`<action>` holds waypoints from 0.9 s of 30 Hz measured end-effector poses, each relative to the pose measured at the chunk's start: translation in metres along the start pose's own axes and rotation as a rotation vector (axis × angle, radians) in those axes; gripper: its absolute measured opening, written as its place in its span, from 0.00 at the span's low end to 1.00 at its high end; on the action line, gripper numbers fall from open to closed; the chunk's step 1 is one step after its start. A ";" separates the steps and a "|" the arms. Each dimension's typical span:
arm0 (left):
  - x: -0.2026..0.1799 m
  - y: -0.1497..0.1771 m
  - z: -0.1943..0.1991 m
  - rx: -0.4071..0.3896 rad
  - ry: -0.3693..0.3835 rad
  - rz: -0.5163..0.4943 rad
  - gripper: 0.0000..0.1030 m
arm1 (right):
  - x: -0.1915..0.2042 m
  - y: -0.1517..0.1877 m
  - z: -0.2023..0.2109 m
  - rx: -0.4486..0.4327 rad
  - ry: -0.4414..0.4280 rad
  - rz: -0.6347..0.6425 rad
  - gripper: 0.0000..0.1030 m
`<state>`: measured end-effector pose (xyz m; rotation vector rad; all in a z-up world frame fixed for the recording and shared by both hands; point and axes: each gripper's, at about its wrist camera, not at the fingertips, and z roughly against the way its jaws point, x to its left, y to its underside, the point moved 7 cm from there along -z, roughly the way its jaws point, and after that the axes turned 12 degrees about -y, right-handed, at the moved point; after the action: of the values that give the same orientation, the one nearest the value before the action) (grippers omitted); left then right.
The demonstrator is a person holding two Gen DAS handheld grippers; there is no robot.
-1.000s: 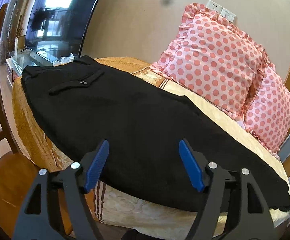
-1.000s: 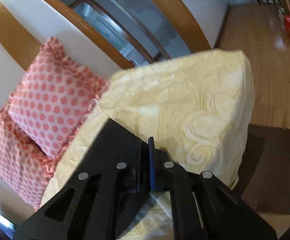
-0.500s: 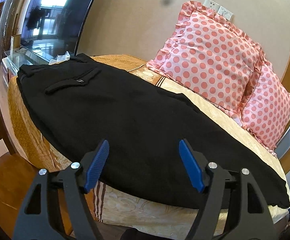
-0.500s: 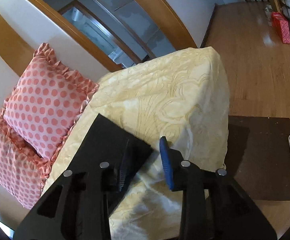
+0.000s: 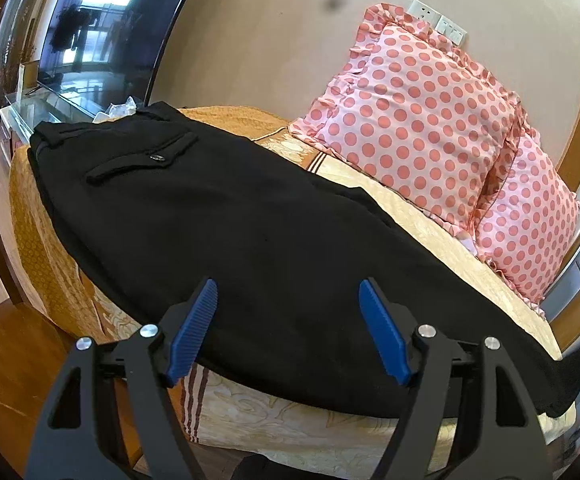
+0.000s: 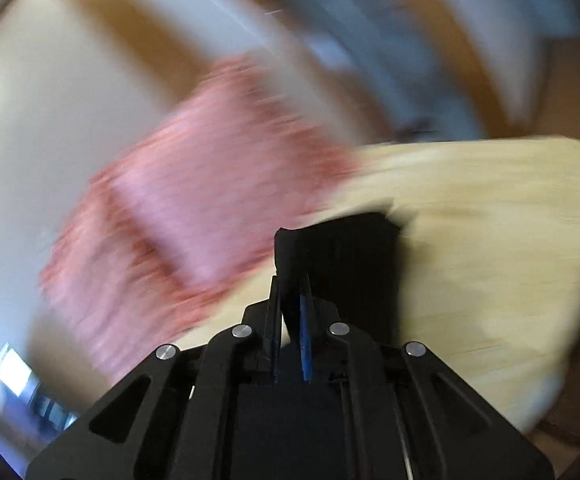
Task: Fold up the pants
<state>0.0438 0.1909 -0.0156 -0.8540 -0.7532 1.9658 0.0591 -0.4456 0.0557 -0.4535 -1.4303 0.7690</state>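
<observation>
Fingers first: my left gripper [image 5: 288, 328] has its blue pads spread wide, holding nothing, poised just over the near edge of the black pants [image 5: 250, 240]. The spread is as it was a second ago, and the left view has barely shifted.

The change is on my right. My right gripper [image 6: 290, 308] had let go half a second ago, fingers apart over the hem; now they are pressed narrow on a pinch of black cloth, the leg end of the pants [image 6: 350, 248] standing up between the pads. The whole right view is smeared, so I judge the hand is swinging fast, lifting that hem off the bedspread [image 6: 490, 220]. Blur hides how deep the bite is.

Beyond my left fingers the pants lie flat along the bed [image 5: 250, 416], one leg stacked on the other: hem end toward my right, then the back pocket [image 5: 146, 156], then the waistband [image 5: 90, 128] at the far left end. Behind the pants, two pink polka-dot pillows [image 5: 418, 120] lean on the wall, and past the waistband a television [image 5: 102, 32] stands.

What it means, I think: the re-grip is done and the cross fold has begun, hem travelling toward the waistband. My left hand is placed to pin the middle as the crease line.
</observation>
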 end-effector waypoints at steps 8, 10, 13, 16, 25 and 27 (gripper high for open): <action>0.017 -0.009 0.025 -0.022 0.037 0.071 0.71 | 0.210 0.237 -0.127 0.678 -0.526 0.219 0.08; 0.035 -0.012 0.034 -0.038 0.004 0.099 0.71 | 0.215 0.280 -0.136 0.780 -0.510 0.247 0.08; 0.062 -0.017 0.038 -0.025 -0.022 0.161 0.71 | 0.227 0.289 -0.141 0.766 -0.529 0.219 0.08; 0.088 -0.016 0.032 0.015 -0.023 0.247 0.70 | 0.251 0.278 -0.136 0.689 -0.575 0.248 0.08; 0.101 -0.011 -0.001 0.166 0.101 0.356 0.70 | 0.245 0.343 -0.105 0.887 -0.566 0.574 0.29; 0.099 -0.014 -0.004 0.172 0.108 0.357 0.70 | 0.247 0.334 -0.101 0.846 -0.591 0.552 0.58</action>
<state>0.0123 0.2836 -0.0354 -1.0340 -0.3794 2.2360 0.0837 -0.0247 -0.0152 0.0724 -1.3482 1.9664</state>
